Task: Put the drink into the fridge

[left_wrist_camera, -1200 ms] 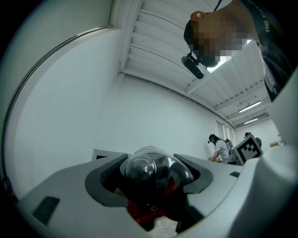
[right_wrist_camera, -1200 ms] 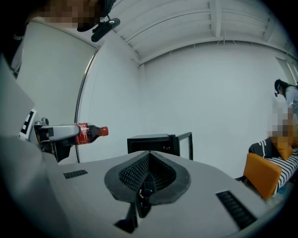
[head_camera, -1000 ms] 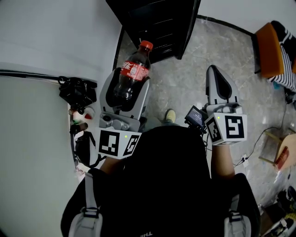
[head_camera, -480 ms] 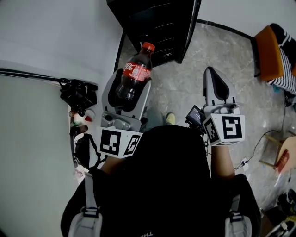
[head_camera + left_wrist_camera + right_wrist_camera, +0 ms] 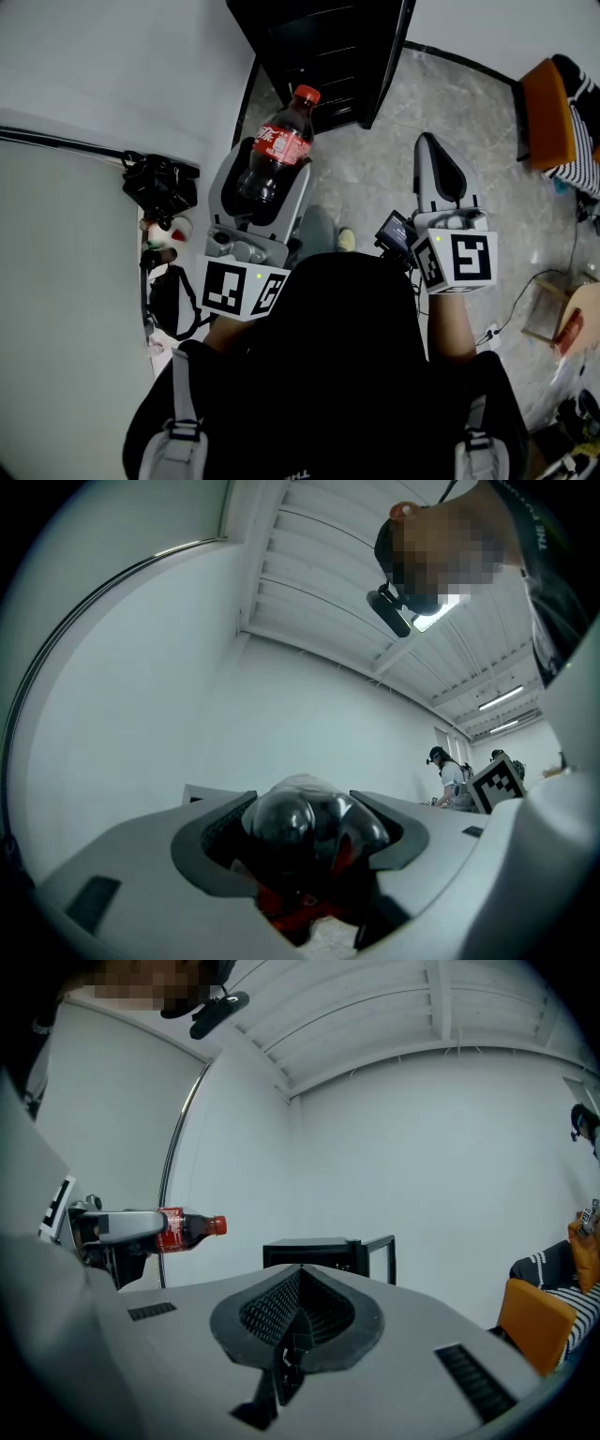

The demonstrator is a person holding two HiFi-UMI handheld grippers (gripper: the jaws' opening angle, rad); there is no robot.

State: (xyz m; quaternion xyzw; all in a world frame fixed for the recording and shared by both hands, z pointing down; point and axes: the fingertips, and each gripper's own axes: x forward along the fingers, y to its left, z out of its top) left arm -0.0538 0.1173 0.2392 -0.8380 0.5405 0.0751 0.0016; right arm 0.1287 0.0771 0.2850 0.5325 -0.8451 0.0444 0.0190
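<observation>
Our left tongs clamp the cola bottle by its body, the cap nearing the front edge of the black fridge, whose door stands open. Our right tongs are closed and empty above bare floor.

Dark cola bottle, red cap and red label, clamped by its lower body between the jaws of the left tool, held off the floor, cap pointing forward. Small black fridge on the floor against the white wall, door open, just ahead of the cap, not touching.
</observation>
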